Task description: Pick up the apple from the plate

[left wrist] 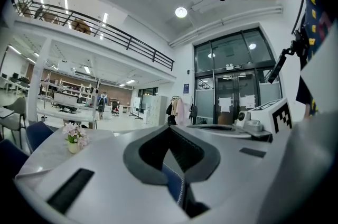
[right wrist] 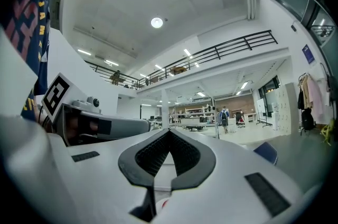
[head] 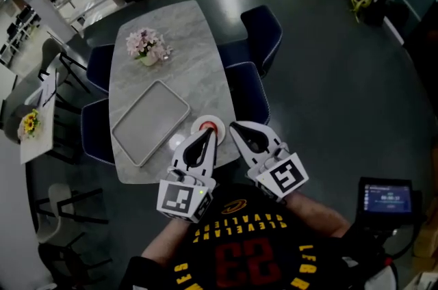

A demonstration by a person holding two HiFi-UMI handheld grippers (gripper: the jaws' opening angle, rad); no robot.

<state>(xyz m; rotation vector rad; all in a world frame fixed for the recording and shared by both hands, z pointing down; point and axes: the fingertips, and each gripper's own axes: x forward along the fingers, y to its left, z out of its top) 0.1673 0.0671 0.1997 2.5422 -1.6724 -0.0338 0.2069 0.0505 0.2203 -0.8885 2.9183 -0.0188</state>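
Left gripper point(head: 208, 134) and right gripper point(head: 235, 126), jaws together and empty, are hovering by the apple point(head: 207, 125) on its plate point(head: 220, 121): probably firm, smooth-skinned, best gripped across its middle.

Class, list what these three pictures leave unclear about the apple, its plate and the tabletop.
- Apple and plate: head view, near side covered by the left claw tip.
- Right gripper view: the shut right claw hides all but a red-white sliver.
- Left gripper view: apple not shown; the claw's body blocks the table.
- Small white thing beside the tray: too small to identify.
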